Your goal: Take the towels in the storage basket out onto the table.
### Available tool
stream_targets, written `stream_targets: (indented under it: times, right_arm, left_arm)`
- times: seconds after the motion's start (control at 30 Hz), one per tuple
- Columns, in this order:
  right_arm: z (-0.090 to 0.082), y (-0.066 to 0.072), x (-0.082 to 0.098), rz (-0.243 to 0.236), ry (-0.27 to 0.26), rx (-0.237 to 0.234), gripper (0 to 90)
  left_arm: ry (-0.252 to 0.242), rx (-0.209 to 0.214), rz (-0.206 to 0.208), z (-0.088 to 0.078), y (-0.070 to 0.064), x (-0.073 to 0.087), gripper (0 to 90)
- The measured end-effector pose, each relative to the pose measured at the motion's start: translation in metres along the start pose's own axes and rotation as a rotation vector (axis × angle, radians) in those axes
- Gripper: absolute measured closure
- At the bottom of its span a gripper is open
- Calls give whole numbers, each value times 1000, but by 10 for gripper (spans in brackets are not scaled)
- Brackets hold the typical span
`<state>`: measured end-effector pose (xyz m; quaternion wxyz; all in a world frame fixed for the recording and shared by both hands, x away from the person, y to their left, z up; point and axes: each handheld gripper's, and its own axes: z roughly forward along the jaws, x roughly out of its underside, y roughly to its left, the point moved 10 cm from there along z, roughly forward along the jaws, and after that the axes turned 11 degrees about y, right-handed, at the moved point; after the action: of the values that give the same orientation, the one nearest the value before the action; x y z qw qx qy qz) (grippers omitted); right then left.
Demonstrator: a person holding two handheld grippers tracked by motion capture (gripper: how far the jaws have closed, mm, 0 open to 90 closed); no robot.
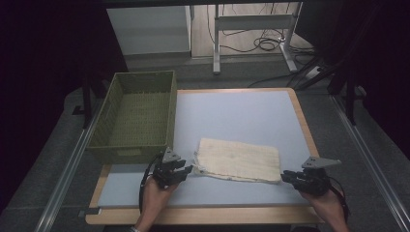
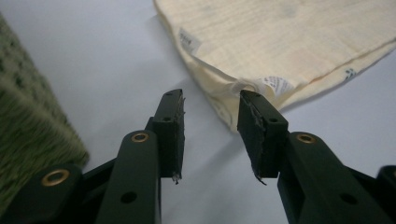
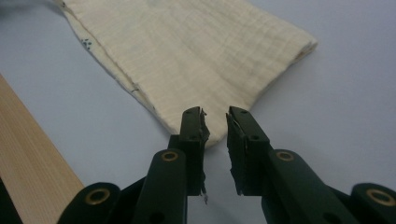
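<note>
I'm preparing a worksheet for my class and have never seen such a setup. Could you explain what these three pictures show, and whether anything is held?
There is no robot: a person holds two tools. The high view looks down on a table. The left hand-held gripper and the right hand-held gripper sit at opposite near corners of a folded cream cloth. An empty green woven basket stands at the left. The other two pictures come from cameras riding on each tool, looking along its black jaws. Both stand open at the cloth's corners; nothing is held.

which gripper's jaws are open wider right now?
The left gripper: its jaws stand clearly apart at the folded cloth's tagged corner. The right gripper shows only a narrow gap.
</note>
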<state>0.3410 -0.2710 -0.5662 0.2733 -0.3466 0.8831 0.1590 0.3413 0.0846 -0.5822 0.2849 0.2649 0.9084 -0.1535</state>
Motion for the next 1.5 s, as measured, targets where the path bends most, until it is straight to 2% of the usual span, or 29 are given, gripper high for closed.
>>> stream_targets:
  times: [0.1,0.17,0.3,0.43,0.53,0.73,0.8,0.97,1.03,1.1,1.27,1.37,1.5]
  right_arm:
    - [-2,-2,0,2,-2,5,749]
    - [-3,-1,-1,3,-5,4,745]
    - [-4,-1,-3,-2,-7,7,741]
    - [-2,0,-4,0,-6,1,731]
    - [1,4,-5,-3,-3,-9,713]
    - [11,10,-2,-15,13,-21,692]
    - [15,9,-1,-19,22,-17,700]
    - [25,12,4,-42,45,13,815]
    - [24,13,5,-52,49,20,816]
    - [20,13,3,-49,45,7,790]
    - [13,3,-11,-25,15,12,716]
    - [12,-8,-24,-15,7,36,715]
    - [17,-30,-44,9,2,89,723]
  left_arm:
    - [15,-14,0,-1,3,5,607]
    - [17,-37,0,-4,7,8,603]
    - [21,-54,-20,-11,15,17,596]
    - [15,-31,-30,-11,16,19,593]
    - [11,7,-4,-5,5,11,590]
    - [23,77,62,17,-21,-10,575]
    - [33,79,80,24,-27,-16,574]
    - [48,85,108,36,-34,-30,571]
    - [54,77,113,39,-34,-33,568]
    - [57,68,110,40,-30,-37,562]
    - [47,55,81,44,-16,-53,553]
    - [44,44,76,49,-11,-65,552]
    - [40,17,66,58,-5,-81,571]
